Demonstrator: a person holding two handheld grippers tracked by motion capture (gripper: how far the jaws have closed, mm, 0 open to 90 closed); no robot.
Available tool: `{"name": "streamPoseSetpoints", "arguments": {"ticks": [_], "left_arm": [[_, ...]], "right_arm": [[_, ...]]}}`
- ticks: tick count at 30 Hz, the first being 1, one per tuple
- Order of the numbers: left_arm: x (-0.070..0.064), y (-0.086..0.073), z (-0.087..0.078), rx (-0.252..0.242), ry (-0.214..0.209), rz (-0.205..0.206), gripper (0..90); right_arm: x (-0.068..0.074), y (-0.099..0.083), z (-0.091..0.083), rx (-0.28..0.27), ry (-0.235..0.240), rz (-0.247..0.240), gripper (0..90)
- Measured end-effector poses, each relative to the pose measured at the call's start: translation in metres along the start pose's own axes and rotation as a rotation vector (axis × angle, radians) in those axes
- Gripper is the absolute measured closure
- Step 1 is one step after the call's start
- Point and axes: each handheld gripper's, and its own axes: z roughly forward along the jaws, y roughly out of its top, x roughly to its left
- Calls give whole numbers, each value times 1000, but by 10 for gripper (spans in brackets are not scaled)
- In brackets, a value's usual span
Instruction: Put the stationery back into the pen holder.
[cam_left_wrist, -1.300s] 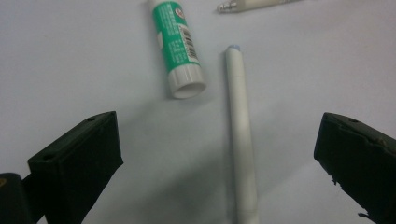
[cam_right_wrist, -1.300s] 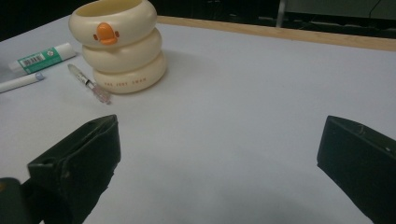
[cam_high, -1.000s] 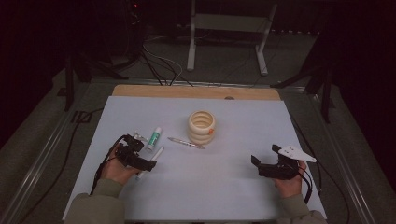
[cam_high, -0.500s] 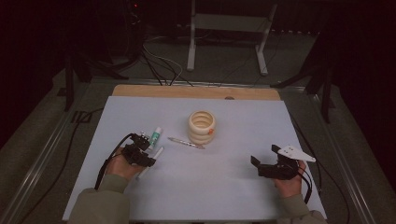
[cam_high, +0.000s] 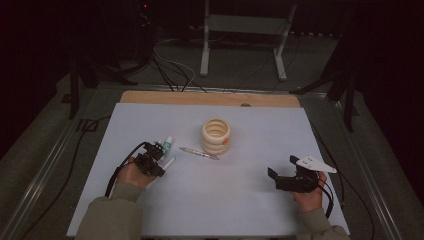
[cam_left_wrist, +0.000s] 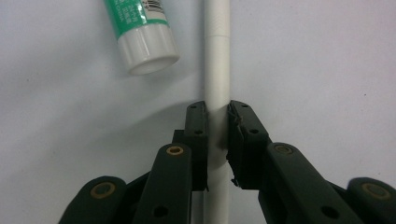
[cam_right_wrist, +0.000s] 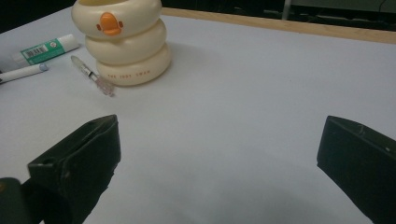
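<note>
White pen (cam_left_wrist: 218, 70) lies flat on the pale table sheet (cam_high: 250, 200), running straight between the jaws of the left gripper (cam_left_wrist: 217, 135); both pads press against its barrel, so the jaws are closed on it. Just off the left jaw's tip, to its outer side, lies a glue stick (cam_left_wrist: 140, 32) with a green label and white cap, close beside the pen but not touching it. In the high view the left gripper (cam_high: 150, 161) sits near the sheet's left side. Beyond the pen's far end lies a thin clear pen (cam_high: 199, 152), and past that stands a cream duck-shaped holder (cam_high: 216, 136) of stacked rings. The right gripper (cam_right_wrist: 219, 154) has its jaws spread wide with nothing between them, only bare sheet; the holder (cam_right_wrist: 121, 39) stands well ahead of its left jaw.
</note>
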Motion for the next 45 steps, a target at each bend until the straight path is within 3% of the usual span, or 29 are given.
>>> {"name": "streamPoseSetpoints", "arguments": {"ticks": [14,30,45], "left_arm": [[-2,-3,-6,-45,-46,24,796],[-9,2,-27,-187,-89,46,795],[-15,13,-44,-312,-105,26,795]], "right_arm": [[-1,0,0,1,-2,2,0],[0,-1,1,6,0,0,0],[1,-1,1,9,2,-2,0]]}}
